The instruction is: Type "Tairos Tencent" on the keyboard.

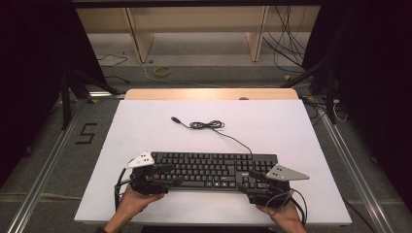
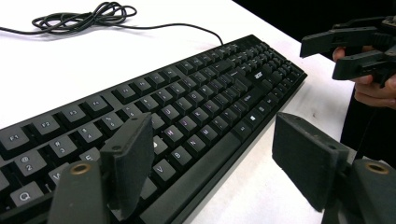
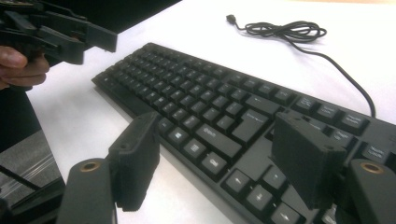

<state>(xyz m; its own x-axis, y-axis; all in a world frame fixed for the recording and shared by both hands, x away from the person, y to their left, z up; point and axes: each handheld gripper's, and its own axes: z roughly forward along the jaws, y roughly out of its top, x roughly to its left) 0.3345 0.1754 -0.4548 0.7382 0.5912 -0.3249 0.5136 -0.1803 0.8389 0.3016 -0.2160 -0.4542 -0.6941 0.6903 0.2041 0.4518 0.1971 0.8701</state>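
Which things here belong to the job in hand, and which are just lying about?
In the job:
- keyboard, on the white table
- its cable, coiled behind it
- left claw, open at the keyboard's left end
- right claw, open at its right end

Lying about:
- yellow loop on the floor beyond the table
- loose wires on the floor

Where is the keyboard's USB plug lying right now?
In the high view, the USB plug lies on the white table, left of the coiled cable and beyond the keyboard.
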